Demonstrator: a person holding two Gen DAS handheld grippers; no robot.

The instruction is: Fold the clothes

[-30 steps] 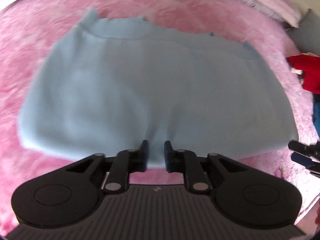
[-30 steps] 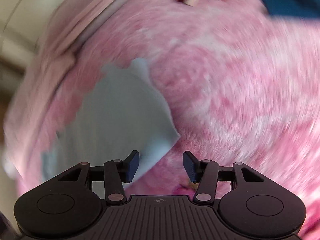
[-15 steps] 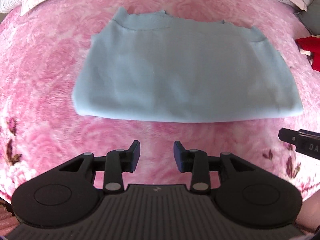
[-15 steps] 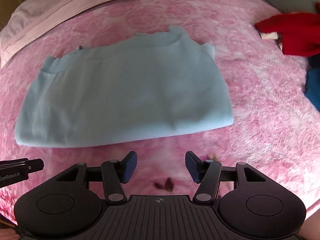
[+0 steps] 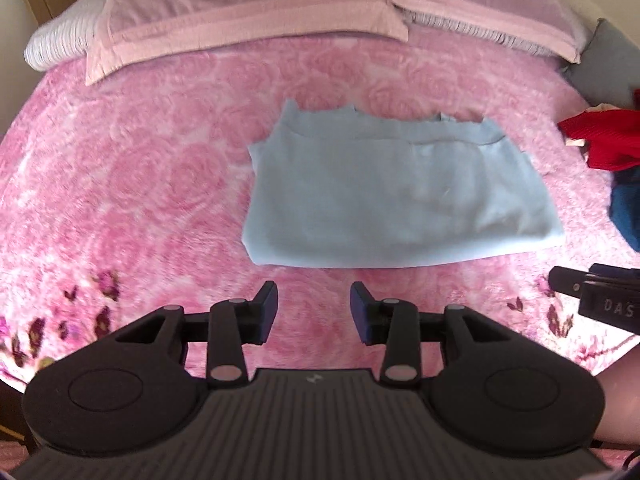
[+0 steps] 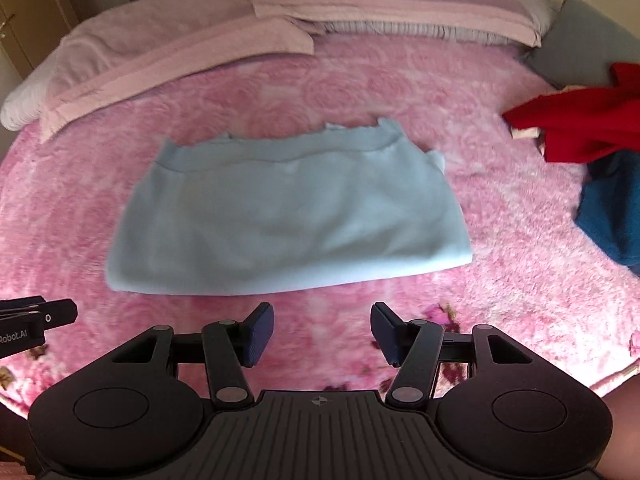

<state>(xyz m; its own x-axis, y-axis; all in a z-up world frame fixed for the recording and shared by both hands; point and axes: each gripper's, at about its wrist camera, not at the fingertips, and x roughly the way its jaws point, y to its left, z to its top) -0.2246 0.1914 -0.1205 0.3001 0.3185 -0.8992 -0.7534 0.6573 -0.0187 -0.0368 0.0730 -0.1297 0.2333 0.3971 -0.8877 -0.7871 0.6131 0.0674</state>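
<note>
A light blue garment (image 5: 396,196) (image 6: 288,216) lies folded flat on the pink rose-patterned blanket (image 5: 160,168) (image 6: 500,300), its ribbed hem at the far side. My left gripper (image 5: 313,308) hovers above the blanket, short of the garment's near edge; its jaws are opening and nothing is between them. My right gripper (image 6: 322,330) hangs likewise in front of the near fold, open and empty. Each gripper's tip shows at the edge of the other's view: right gripper (image 5: 592,296), left gripper (image 6: 36,316).
A red garment (image 6: 576,128) (image 5: 596,140) and a dark blue one (image 6: 612,216) (image 5: 626,208) lie at the right. Pink pillows (image 5: 248,12) (image 6: 168,52) line the far side, with a grey cushion (image 6: 588,40) at the far right.
Both grippers have risen and drawn back from the blue garment, which now lies smaller in view. The left jaws, pinched on its near edge, have let go and widened.
</note>
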